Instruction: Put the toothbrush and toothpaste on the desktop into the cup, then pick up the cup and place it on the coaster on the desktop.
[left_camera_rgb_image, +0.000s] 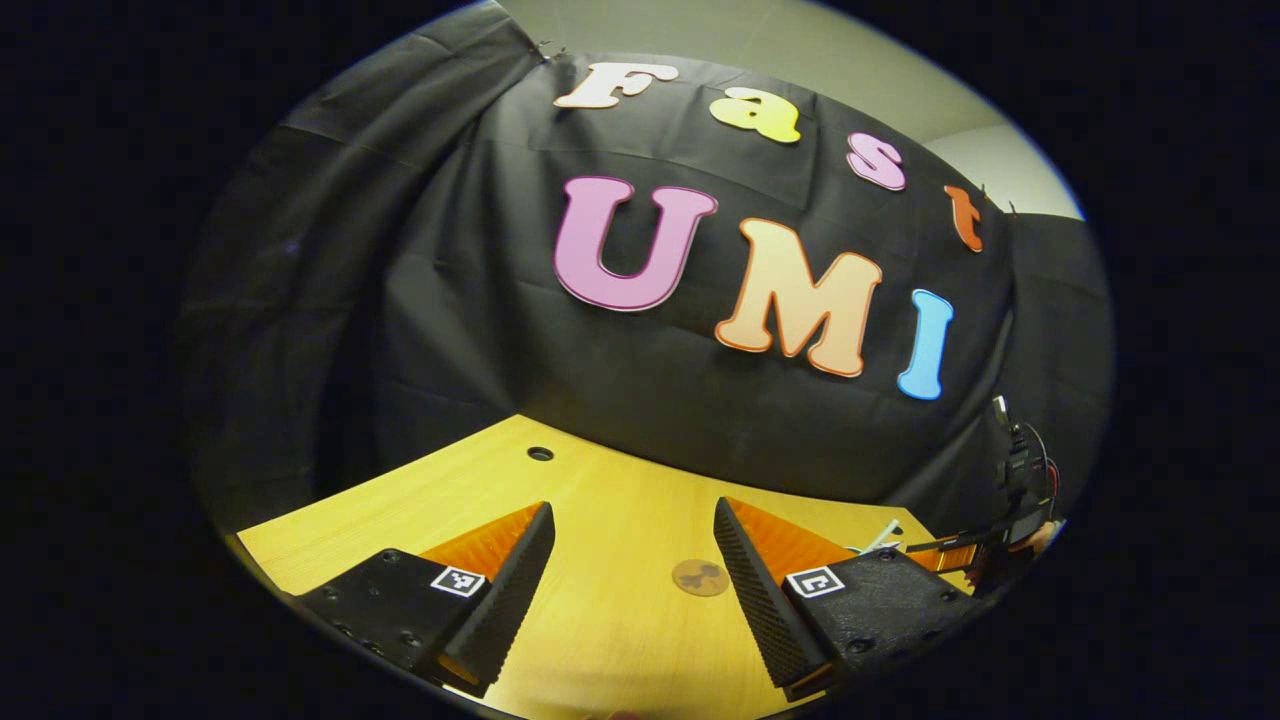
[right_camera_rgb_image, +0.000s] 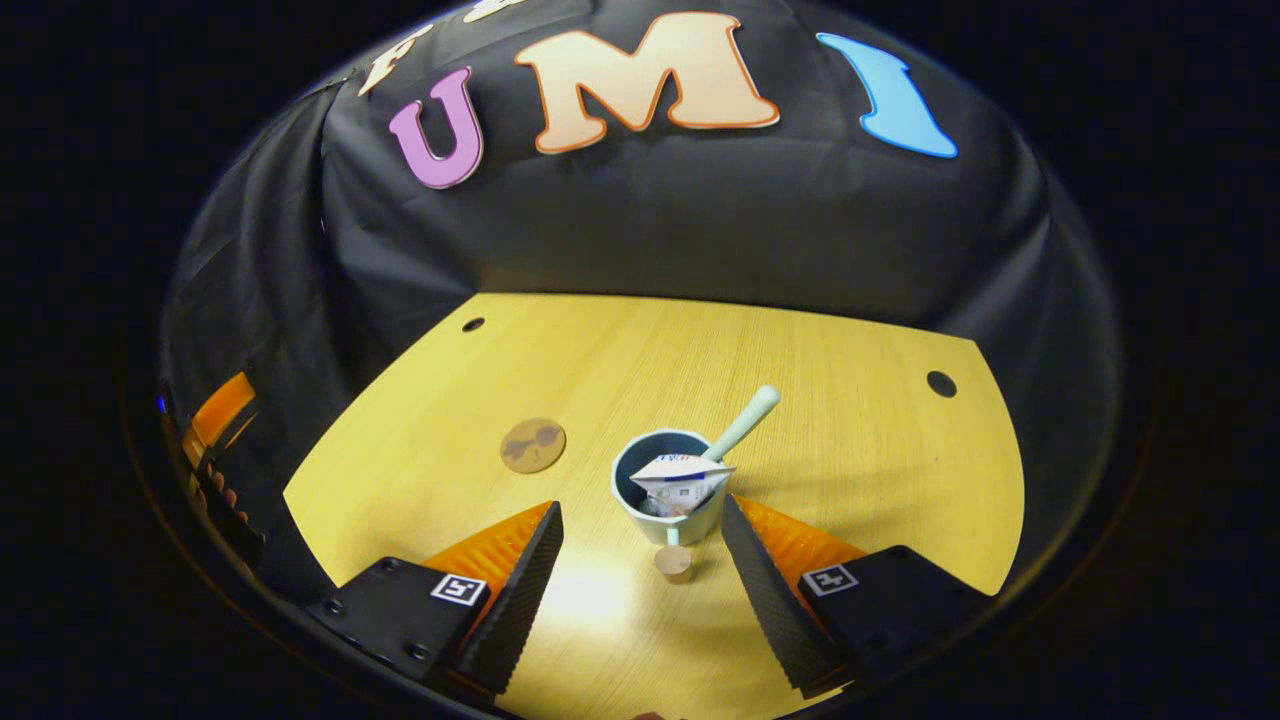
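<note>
Item 1, cup (right_camera_rgb_image: 668, 495): upright on the desktop (right_camera_rgb_image: 820, 400), just ahead of your right gripper (right_camera_rgb_image: 640, 555) and a little right of its centre line. It has a handle on its near side, ending in a small round knob (right_camera_rgb_image: 673, 562), which by my reading faces you so the fingers can reach it.

Item 2, toothbrush (right_camera_rgb_image: 745, 420): in the cup, handle leaning out over the far right of the rim.

Item 3, toothpaste (right_camera_rgb_image: 680, 475): also in the cup, its crimped end poking above the rim. The loading step looks done.

Item 4, coaster (right_camera_rgb_image: 532, 445): a flat round disc lying bare, left of the cup and a little farther off, apart from it. In the left gripper view the coaster (left_camera_rgb_image: 700, 577) sits between the fingers of your left gripper (left_camera_rgb_image: 633, 590).

Item 5, right gripper: jaws spread wide, holding nothing, the cup not yet between them. I judge the width is kept for closing on the cup or its handle.

Item 6, left gripper: jaws spread, empty, held above the desktop (left_camera_rgb_image: 620, 500) facing the coaster. It seems parked clear of the cup's path.

Remaining, by my estimate: grasp the cup, carry it left, and set it on the coaster, upright so the tall contents do not tip out.
</note>
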